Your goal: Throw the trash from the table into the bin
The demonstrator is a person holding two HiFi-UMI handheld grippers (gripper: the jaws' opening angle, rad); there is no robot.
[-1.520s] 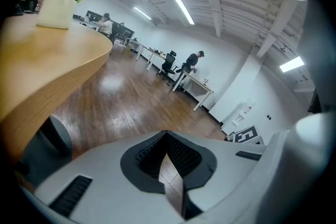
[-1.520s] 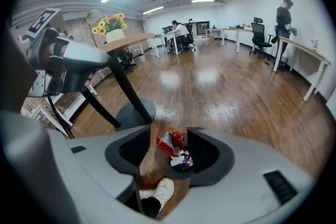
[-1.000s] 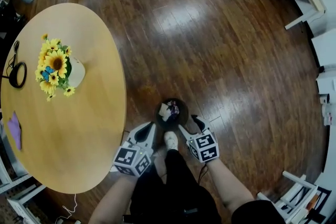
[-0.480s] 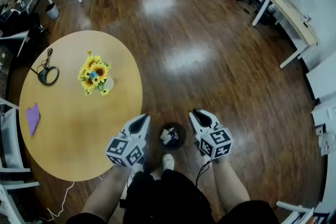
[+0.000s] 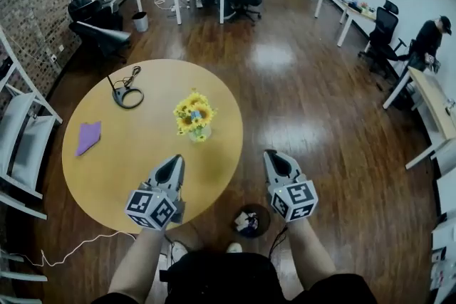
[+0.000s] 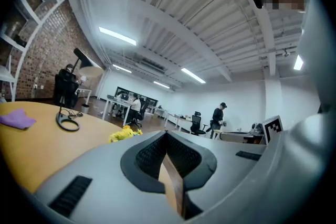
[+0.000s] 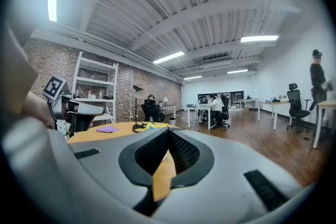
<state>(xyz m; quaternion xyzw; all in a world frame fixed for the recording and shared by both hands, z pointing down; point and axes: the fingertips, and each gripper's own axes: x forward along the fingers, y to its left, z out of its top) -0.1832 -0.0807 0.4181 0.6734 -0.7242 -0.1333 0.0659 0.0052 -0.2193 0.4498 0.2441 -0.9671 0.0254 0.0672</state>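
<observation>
Purple cloth (image 5: 88,137) far left on round tabletop (image 5: 142,178), black cable (image 5: 127,95) behind it, sunflower vase (image 5: 194,117) mid-table. Left gripper (image 5: 174,161) over tabletop edge, jaws together, empty. Bin (image 5: 261,210) on floor btwn grippers, trash (image 5: 247,223) inside. Right gripper (image 5: 272,155): jaws just been closing, now together, empty.

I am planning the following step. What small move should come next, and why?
Probably reach the left hand-held gripper toward the purple scrap on the table: that gripper is shut and empty, the scrap lies on its side, and the bin already holds trash.
</observation>
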